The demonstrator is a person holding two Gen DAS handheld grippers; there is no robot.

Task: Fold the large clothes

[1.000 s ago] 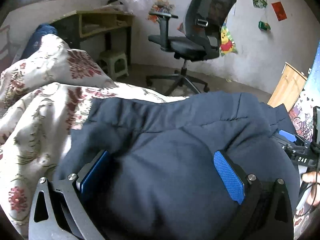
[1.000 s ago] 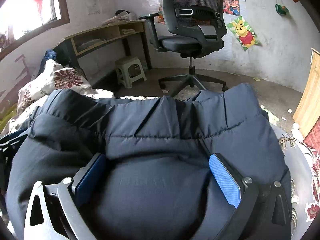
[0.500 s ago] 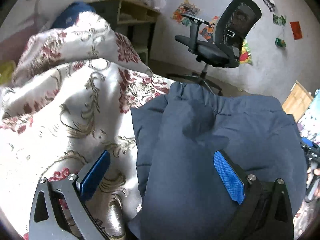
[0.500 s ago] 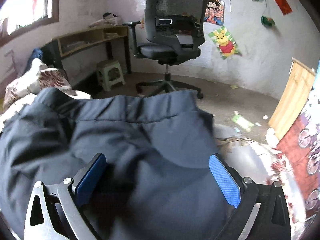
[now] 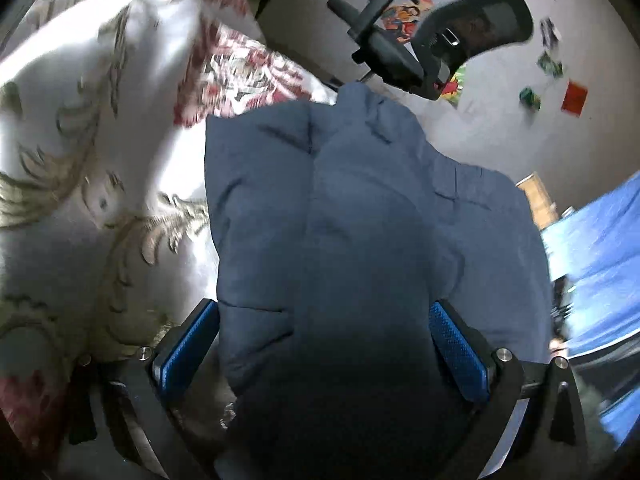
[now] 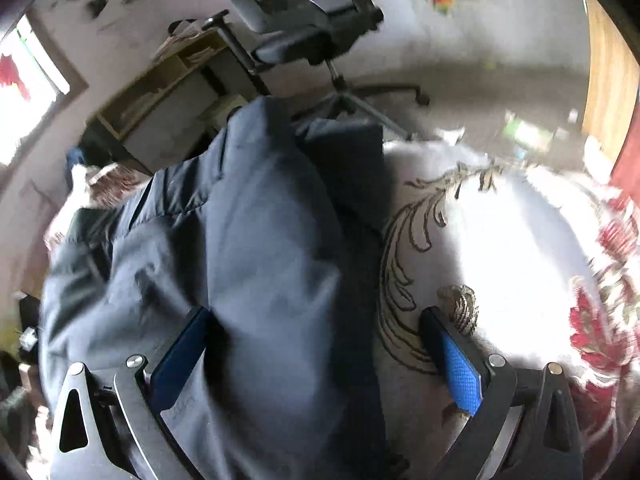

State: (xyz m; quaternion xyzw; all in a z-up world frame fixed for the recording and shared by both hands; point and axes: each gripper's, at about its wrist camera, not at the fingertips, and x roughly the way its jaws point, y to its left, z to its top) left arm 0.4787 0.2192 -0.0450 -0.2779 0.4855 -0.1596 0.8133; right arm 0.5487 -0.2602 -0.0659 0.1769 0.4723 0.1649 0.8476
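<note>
We see the left gripper (image 5: 324, 344) and right gripper (image 6: 316, 350), fingers wide, straddling the padded jacket (image 5: 360, 220) on the bedspread (image 5: 80, 200); puffy fabric may slip or spring open.

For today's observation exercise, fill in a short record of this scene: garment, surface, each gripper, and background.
garment: dark blue padded jacket, bunched
surface: floral bedspread, under the jacket
left gripper: open, jacket between its fingers
right gripper: open, jacket's edge between its fingers
background: black office chair, wooden desk
</note>
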